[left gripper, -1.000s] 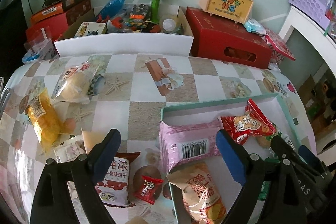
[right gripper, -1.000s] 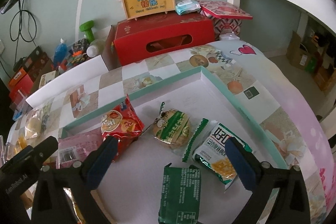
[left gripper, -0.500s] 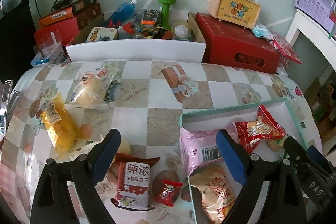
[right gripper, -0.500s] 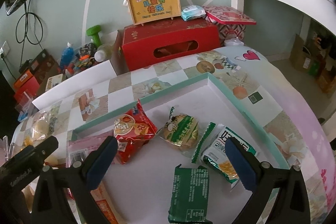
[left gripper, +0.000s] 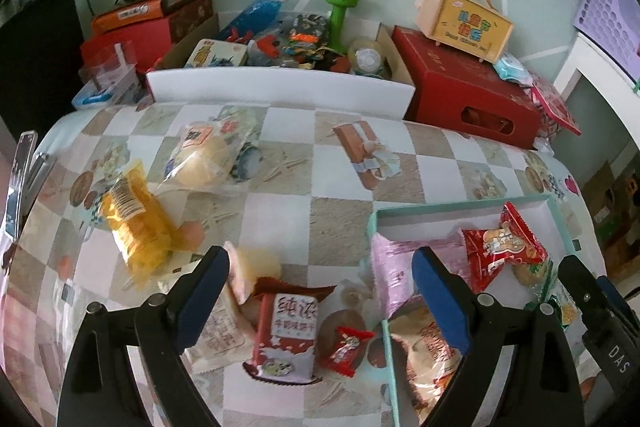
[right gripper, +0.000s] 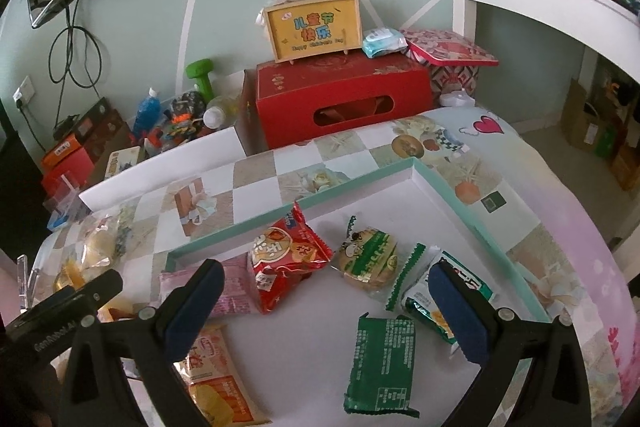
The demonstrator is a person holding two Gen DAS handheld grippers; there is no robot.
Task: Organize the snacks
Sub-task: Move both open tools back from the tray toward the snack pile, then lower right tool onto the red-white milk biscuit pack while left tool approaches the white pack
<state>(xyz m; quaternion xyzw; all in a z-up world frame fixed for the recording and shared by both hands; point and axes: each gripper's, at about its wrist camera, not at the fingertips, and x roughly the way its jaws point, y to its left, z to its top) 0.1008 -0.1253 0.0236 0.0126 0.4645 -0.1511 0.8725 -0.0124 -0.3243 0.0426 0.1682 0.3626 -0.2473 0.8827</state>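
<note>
Both claws have drawn back a little, so more of the surface [left gripper: 340, 227] shows than a moment ago. The left claw [left gripper: 320, 291] is released and holds nothing; below it lie the milk pack [left gripper: 286, 335] and a small red candy [left gripper: 346, 349], both outside the tray [left gripper: 460, 213]. The right claw [right gripper: 326, 303] is also spread wide and empty over the tray, where the red pack [right gripper: 286, 259] and green pack [right gripper: 382, 363] already lie. I judge the left side is next.
</note>
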